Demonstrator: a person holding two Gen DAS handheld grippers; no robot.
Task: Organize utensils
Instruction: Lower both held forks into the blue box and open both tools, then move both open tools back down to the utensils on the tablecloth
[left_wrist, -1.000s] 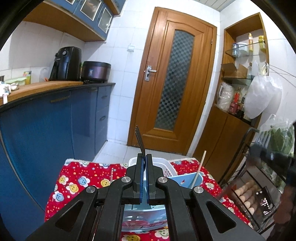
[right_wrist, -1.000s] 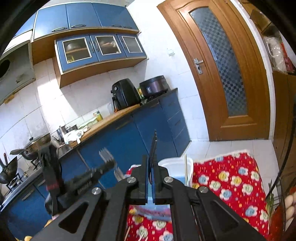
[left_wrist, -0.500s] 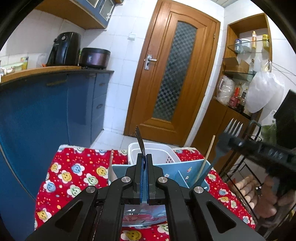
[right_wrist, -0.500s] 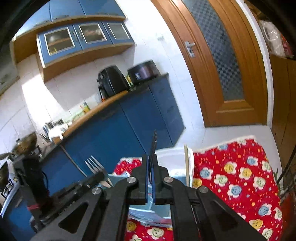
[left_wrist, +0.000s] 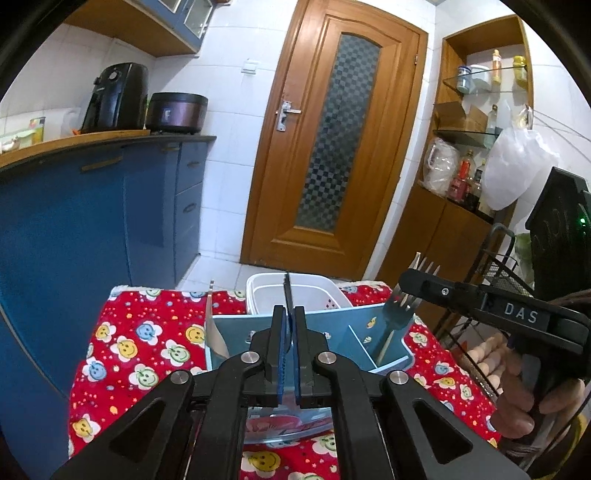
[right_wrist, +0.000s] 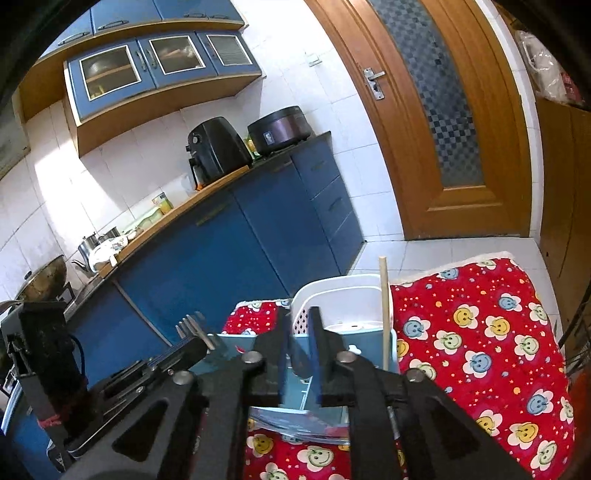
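Right fork (left_wrist: 400, 314): stands handle-down in the right-hand compartment of the blue caddy (left_wrist: 236, 325), tines up above the gripper tip, beside a wooden chopstick (right_wrist: 385, 306).
Left fork (left_wrist: 286, 291): seen edge-on over the caddy's middle, not yet inside; the right wrist view shows its tines (right_wrist: 190, 325) poking past the gripper tip.
Right gripper (right_wrist: 299, 321): jaws have just been opening and now stand clearly apart, with the fork between them and seemingly let go.
Left gripper (left_wrist: 291, 314): jaws have just been opening to a thin slit with the fork between them. I cannot tell whether the pads pinch it.
Step in hand: dropping 2 forks into the caddy, by my reading.
How to do it well: lift the right gripper straight up off the tines so the fork is not dragged out. Aim the left fork's handle at 1 compartment, clear of the divider, before letting it drop.
Risk: a fork released above the rim may bounce out or tip the light caddy.
Look of the forks: thin grey metal with 4 tines and flat handles.
Surroundings: white basket (left_wrist: 266, 291) just behind the caddy, both on a red smiley-flower cloth (left_wrist: 147, 343); a hand (left_wrist: 517, 391) grips the right tool.
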